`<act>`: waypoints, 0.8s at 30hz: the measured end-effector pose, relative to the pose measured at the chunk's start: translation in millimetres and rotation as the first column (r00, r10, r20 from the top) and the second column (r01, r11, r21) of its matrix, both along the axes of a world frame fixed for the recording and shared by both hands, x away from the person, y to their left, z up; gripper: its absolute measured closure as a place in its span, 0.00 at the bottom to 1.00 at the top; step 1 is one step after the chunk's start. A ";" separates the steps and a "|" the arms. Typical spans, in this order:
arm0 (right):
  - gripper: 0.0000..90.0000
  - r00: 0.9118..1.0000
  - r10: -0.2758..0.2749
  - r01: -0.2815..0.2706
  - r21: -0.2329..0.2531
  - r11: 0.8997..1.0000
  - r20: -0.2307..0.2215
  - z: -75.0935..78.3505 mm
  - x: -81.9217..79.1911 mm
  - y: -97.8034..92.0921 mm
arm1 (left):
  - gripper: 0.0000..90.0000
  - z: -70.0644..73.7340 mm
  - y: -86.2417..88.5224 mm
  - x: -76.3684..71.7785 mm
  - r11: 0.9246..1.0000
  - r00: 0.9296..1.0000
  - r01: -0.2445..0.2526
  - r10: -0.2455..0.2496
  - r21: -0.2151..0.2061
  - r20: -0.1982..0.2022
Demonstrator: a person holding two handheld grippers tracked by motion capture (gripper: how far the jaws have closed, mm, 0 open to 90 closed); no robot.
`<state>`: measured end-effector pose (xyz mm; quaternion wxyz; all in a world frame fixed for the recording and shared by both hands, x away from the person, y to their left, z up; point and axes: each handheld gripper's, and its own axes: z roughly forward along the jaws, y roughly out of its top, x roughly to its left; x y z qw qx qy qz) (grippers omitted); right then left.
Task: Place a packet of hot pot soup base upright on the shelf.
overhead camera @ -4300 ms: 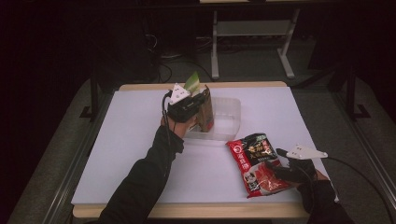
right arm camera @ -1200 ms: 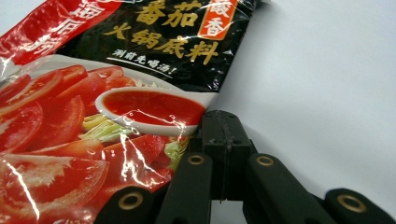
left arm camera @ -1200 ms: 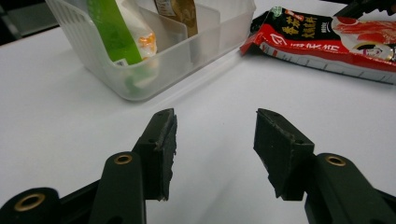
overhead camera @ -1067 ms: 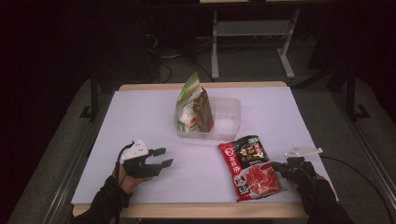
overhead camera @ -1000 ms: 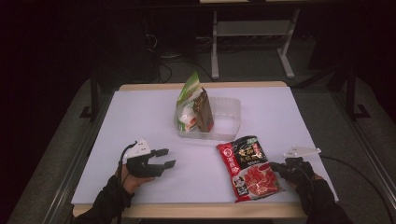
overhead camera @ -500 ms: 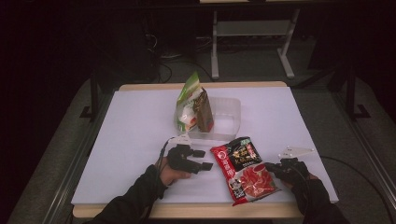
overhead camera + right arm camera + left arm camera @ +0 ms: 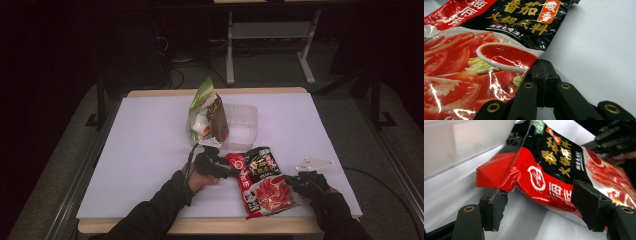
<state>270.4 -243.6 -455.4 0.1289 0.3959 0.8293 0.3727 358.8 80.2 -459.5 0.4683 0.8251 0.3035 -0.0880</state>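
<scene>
While the red and black soup-base packet point(image 7: 261, 181) is lying near the front edge of the white table point(image 7: 150, 135), both grippers are working at it from opposite sides. From where I am standing, the left gripper point(image 7: 223, 170) is reaching in at the packet's upper left corner, and in the left gripper view its jaws are standing well apart, one pad point(image 7: 498, 208) sitting just under the packet's crimped red corner point(image 7: 489, 174) and the other pad point(image 7: 587, 205) lying against the glossy front lower down. That corner is lifting clear of the table, and the pads are not pressing together on it.

At the other side, the right gripper point(image 7: 295, 184) is holding the packet's right edge. In the right gripper view its jaws are meeting flat against each other, with the foil edge by the printed spoon of sauce point(image 7: 506, 55) pinched at their tip, so they are clamped on the packet point(image 7: 486, 50).

Behind the packet, a clear plastic tub point(image 7: 245, 120) is sitting mid-table, and a green and white bag point(image 7: 202, 112) is standing upright in its left end with a brown pouch point(image 7: 218, 119) leaning against it. The soup-base packet is lying just in front of the tub, outside it, tilted so its top end is pointing towards the tub.
</scene>
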 end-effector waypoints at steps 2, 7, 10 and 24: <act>1.00 1.000 0.011 -0.011 0.000 1.000 0.005 -0.3 0.2 1.1 | 0.32 -0.9 -2.2 2.0 1.000 1.000 -0.007 0.007 0.005 -0.010; 1.00 1.000 0.021 -0.021 -0.006 1.000 0.013 -0.3 0.1 4.3 | 0.32 -0.8 -4.4 3.6 0.999 0.999 -0.035 0.035 0.005 -0.014; 1.00 0.999 0.033 -0.032 -0.011 0.999 0.019 -0.2 -0.5 5.8 | 0.28 -0.7 -2.8 3.3 0.999 0.999 -0.036 0.036 0.000 -0.008; 1.00 0.994 0.089 -0.086 -0.047 0.995 0.056 -0.1 -1.7 23.3 | 0.35 0.1 -2.0 2.3 0.999 0.999 -0.032 0.032 -0.041 0.012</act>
